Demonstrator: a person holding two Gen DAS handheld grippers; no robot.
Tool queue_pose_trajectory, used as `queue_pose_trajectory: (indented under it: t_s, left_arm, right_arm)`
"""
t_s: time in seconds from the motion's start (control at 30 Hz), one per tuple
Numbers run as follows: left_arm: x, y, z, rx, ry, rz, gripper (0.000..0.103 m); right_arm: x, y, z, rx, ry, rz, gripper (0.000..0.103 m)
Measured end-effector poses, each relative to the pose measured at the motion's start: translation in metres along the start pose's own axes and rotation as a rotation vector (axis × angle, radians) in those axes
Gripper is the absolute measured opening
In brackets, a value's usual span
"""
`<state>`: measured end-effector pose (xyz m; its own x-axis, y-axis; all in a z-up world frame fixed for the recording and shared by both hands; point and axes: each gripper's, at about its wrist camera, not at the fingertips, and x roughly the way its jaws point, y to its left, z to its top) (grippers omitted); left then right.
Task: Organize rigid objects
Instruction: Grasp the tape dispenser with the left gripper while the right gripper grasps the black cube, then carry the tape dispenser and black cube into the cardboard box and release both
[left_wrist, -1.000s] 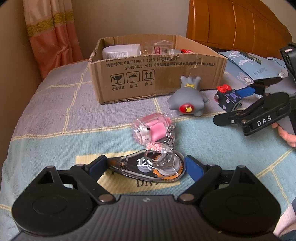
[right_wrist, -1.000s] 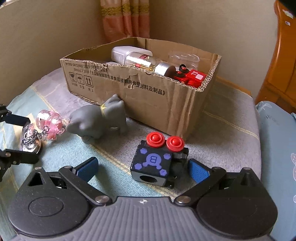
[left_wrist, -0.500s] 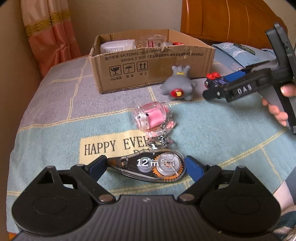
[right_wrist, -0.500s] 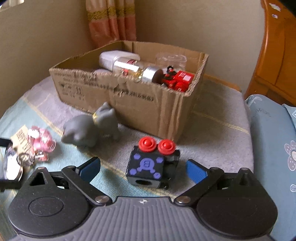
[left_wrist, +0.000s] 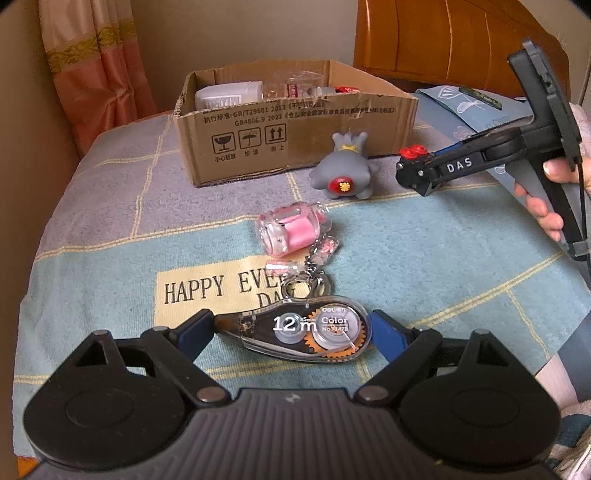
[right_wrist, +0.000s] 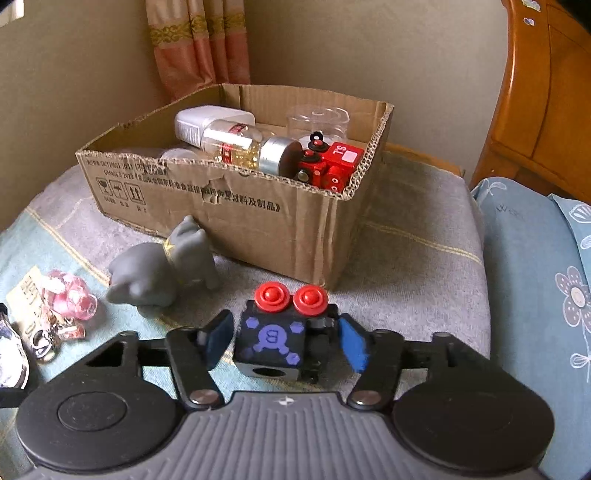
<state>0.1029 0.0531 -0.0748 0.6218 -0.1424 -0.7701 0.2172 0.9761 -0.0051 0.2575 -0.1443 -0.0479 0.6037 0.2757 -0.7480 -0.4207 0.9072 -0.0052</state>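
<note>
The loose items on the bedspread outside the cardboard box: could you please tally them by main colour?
Grey: 1, the grey figurine
Pink: 1, the pink keychain charm
Black: 1, the black toy block with red knobs
Clear: 1, the correction tape
Total: 4

The toy block (right_wrist: 271, 341) is black with purple shapes and two red buttons. The blanket (left_wrist: 424, 266) is blue and grey with yellow lines.

Checked bedspread (left_wrist: 424, 258) w/ "HAPPY" patch; curtain (left_wrist: 92, 66) in corner; wooden headboard (left_wrist: 443, 40) (right); blue pillow (right_wrist: 535, 258).
</note>
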Motion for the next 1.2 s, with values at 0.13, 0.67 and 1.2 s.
queue_pose_trajectory:
  t_s: [0.13, 0.67, 1.2]
  left_arm:
    - [-0.001, 0.000, -0.002, 0.003, 0.007, -0.010, 0.089]
    - [0.005, 0.003, -0.008, -0.005, 0.010, -0.001, 0.090]
    - [-0.002, 0.004, -0.001, -0.015, 0.028, -0.011, 0.089]
  right_arm:
    - [-0.005, 0.002, -0.003, -0.006, 0.020, 0.003, 0.056]
    - [-0.005, 0.006, -0.007, -0.005, 0.021, -0.005, 0.059]
    - [-0.014, 0.009, -0.007, -0.035, 0.031, 0.014, 0.056]
